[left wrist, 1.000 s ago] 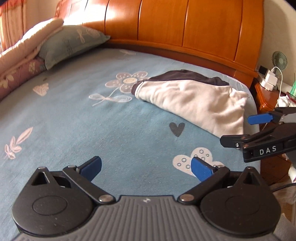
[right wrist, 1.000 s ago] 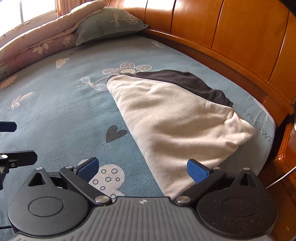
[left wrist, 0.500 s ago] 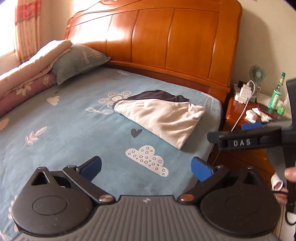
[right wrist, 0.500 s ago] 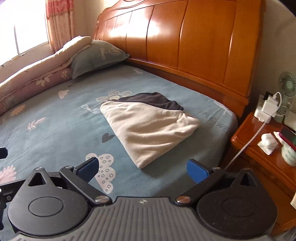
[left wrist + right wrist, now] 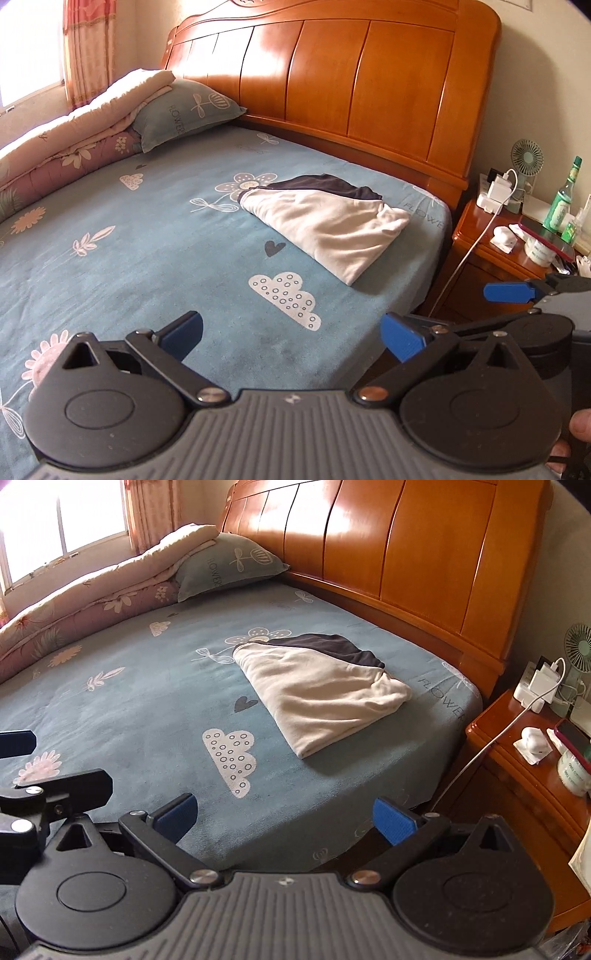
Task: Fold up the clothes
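Nightstand crowded with fan, bottle and charger beside bed. Folded shirt lies near headboard, untouched. My left gripper and right gripper hover well short, both spread, holding nothing.

The folded garment lies flat on the blue bed sheet, near the bed's headboard-end corner on the nightstand side. It is a cream wedge, with a dark layer showing along the edge toward the headboard and one bunched corner by the sheet's edge.
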Demonstrator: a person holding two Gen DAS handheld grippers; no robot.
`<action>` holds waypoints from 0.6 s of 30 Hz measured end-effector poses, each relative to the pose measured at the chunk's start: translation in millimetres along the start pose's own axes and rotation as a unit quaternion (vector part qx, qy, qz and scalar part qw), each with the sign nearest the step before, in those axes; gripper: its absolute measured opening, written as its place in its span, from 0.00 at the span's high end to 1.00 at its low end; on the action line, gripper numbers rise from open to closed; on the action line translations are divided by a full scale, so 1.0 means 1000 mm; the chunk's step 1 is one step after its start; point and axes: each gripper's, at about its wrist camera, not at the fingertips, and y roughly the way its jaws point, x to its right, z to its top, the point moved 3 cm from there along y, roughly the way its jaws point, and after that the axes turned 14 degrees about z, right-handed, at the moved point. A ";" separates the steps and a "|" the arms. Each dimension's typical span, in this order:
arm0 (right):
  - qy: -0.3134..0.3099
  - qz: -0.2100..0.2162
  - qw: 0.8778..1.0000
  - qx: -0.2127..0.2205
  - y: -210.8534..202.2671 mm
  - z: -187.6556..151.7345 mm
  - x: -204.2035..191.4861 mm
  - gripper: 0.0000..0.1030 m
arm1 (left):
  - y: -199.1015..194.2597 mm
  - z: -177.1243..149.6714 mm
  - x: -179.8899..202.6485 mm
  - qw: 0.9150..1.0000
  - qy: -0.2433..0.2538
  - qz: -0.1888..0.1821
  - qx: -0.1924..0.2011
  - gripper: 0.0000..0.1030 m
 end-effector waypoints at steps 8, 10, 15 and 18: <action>0.004 0.008 1.000 0.011 -0.023 -0.005 0.000 0.00 | -0.017 -0.004 -0.002 1.000 -0.005 0.017 0.000 0.01; 0.003 0.010 1.000 0.016 -0.028 -0.005 -0.001 0.00 | -0.018 -0.003 -0.003 1.000 -0.005 0.018 -0.001 0.01; 0.002 0.009 1.000 0.020 -0.034 -0.002 -0.002 0.00 | -0.020 -0.002 -0.006 1.000 -0.006 0.016 -0.006 0.01; 0.005 0.010 1.000 0.026 -0.036 -0.001 -0.001 0.00 | -0.021 -0.001 -0.006 1.000 -0.003 0.021 -0.005 0.01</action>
